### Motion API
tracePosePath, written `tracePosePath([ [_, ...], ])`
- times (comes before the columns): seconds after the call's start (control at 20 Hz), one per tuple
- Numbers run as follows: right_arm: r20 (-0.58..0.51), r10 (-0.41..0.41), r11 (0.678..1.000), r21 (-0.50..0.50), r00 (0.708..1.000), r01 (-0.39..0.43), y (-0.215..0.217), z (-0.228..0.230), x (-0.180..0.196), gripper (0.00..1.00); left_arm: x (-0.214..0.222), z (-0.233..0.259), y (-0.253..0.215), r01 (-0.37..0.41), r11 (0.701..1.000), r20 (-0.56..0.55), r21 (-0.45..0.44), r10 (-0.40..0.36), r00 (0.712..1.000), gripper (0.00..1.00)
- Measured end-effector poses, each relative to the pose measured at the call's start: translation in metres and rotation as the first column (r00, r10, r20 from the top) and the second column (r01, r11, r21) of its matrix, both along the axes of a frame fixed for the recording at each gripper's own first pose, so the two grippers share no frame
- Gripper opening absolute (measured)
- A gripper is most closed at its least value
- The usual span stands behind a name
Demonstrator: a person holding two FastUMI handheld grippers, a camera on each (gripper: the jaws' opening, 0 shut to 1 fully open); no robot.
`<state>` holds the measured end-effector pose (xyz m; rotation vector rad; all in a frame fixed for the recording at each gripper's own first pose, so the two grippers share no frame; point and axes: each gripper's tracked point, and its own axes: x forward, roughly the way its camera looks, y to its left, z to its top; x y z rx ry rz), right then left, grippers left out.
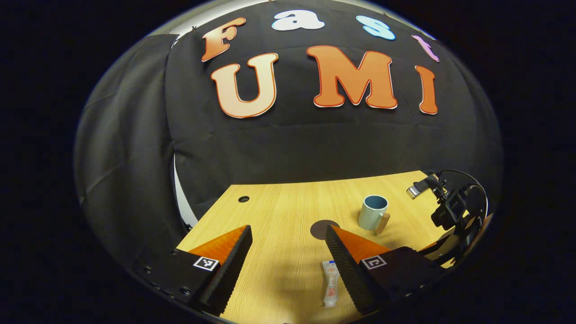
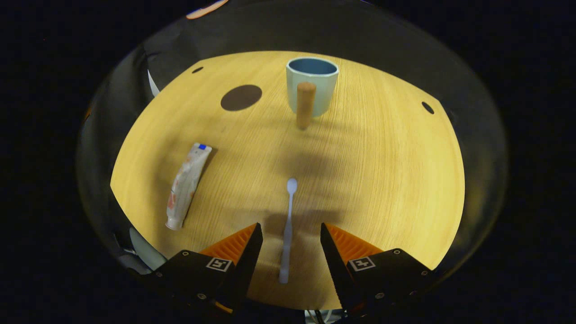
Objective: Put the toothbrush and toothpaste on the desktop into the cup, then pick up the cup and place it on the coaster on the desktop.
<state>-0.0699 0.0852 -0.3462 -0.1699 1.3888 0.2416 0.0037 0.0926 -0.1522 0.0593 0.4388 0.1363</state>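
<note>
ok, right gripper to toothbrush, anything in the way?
Nothing visible. In the right gripper view the toothbrush lies flat on the desktop, its handle end running in between the open right gripper fingers. The toothpaste lies off to one side, the cup farther ahead.

light wooden desktop (image 1: 279, 216) with cable holes, black cloth wall (image 1: 292, 144) behind

One cup (image 2: 312, 85), one coaster (image 2: 241, 97), one toothpaste tube (image 2: 186, 185), one toothbrush (image 2: 288, 225), two hand-held grippers.
</note>
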Motion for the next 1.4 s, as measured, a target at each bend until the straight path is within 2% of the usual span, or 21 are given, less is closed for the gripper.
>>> tracePosePath([
  [0.2, -0.066, -0.001, 1.000, -0.008, 0.998, 0.001, 0.001, -0.011, -0.010, 0.70, -0.004, -0.011, 0.001, -0.017, 1.000, -0.049, -0.016, 0.016, 0.999, 0.99],
  [0.3, -0.088, -0.006, 1.000, -0.013, 0.996, 0.004, 0.003, -0.017, -0.012, 0.63, -0.007, -0.019, 0.003, -0.018, 1.000, -0.069, -0.020, 0.017, 0.997, 0.99],
  [0.6, -0.166, -0.041, 0.999, 0.006, 0.985, 0.043, 0.013, -0.028, -0.019, 0.33, -0.017, -0.033, 0.002, -0.039, 0.999, -0.113, -0.023, 0.036, 0.993, 0.99],
  [0.75, -0.173, -0.070, 0.997, 0.002, 0.982, 0.072, 0.011, -0.030, -0.018, 0.13, -0.022, -0.043, 0.000, -0.047, 0.999, -0.163, -0.019, 0.044, 0.986, 0.99],
  [0.95, -0.174, -0.091, 0.990, 0.090, 0.980, 0.108, 0.017, -0.027, -0.010, 0.08, -0.022, -0.055, -0.009, -0.045, 0.998, -0.215, -0.045, 0.034, 0.976, 0.99],
  [1.15, -0.121, -0.048, 0.989, 0.134, 0.992, 0.064, 0.013, -0.013, -0.004, 0.07, -0.014, -0.070, -0.015, -0.028, 0.997, -0.302, -0.069, 0.006, 0.953, 0.99],
  [1.3, -0.075, -0.044, 0.983, 0.176, 0.996, 0.057, 0.015, 0.004, 0.002, 0.07, -0.009, -0.090, -0.023, 0.027, 0.996, -0.367, -0.089, -0.058, 0.929, 0.99],
  [1.4, -0.028, -0.049, 0.980, 0.193, 0.998, 0.053, 0.016, 0.017, 0.011, 0.07, -0.004, -0.105, -0.032, 0.071, 0.987, -0.423, -0.143, -0.125, 0.897, 0.99],
])
